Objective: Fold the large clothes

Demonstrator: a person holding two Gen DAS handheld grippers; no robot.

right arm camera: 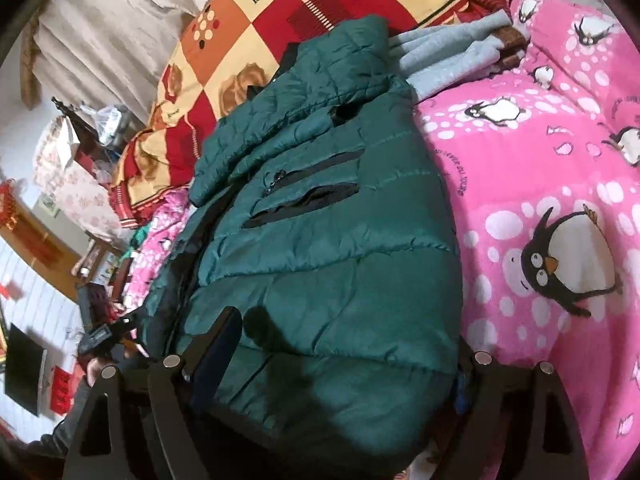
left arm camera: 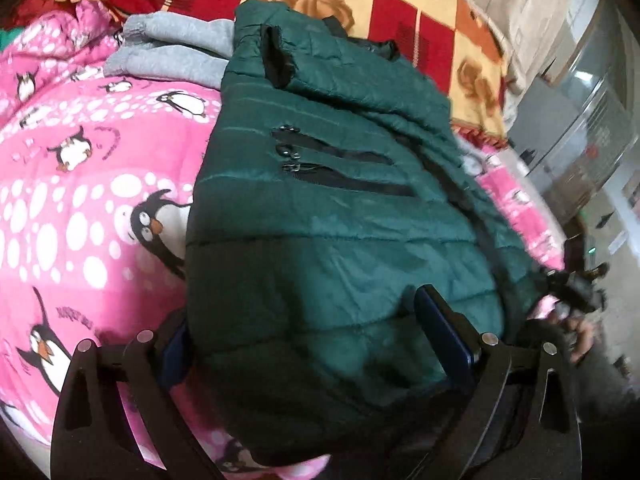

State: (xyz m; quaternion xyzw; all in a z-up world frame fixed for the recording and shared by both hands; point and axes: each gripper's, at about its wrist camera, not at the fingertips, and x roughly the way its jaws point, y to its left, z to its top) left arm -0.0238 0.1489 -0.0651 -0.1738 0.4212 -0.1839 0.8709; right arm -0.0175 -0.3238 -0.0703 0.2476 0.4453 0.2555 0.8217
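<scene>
Left gripper (left arm camera: 308, 332): fingers set wide, quilted green puffer jacket (left arm camera: 320, 208) bulging between them; whether they pinched it could not be told. Right gripper (right arm camera: 344, 344): likewise, one finger hidden beneath fabric. Jacket lay folded on pink fleece penguin blanket (right arm camera: 540, 184), three black zip pockets uppermost. Beyond: grey ribbed garment (left arm camera: 176, 52), checked rose quilt (right arm camera: 248, 40). Right view alone showed cluttered shelving (right arm camera: 80, 128), blurred.

A pink penguin blanket (left arm camera: 80, 208) lies beside a red-and-yellow checked rose blanket (right arm camera: 240, 40).
</scene>
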